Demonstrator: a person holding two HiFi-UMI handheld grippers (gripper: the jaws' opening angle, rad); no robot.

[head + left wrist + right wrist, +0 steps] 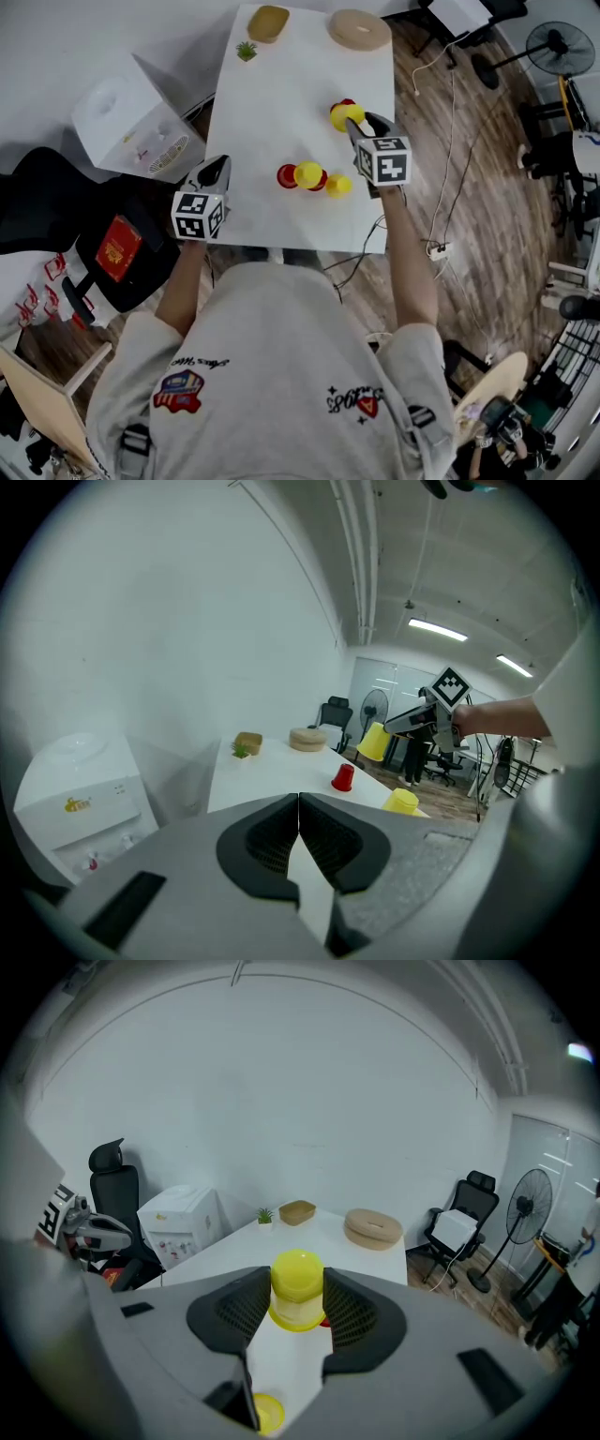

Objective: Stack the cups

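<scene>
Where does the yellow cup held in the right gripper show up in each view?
Head view: yellow cup right of centre, over the table.
Left gripper view: right of centre, held in the air.
Right gripper view: centre, between the jaws.
Shared landmark: round tan disc at the far end.

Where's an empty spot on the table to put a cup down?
The wide middle of the table is bare, between the small plant at the far end and the red cup. The near right side is crowded with cups.
</scene>
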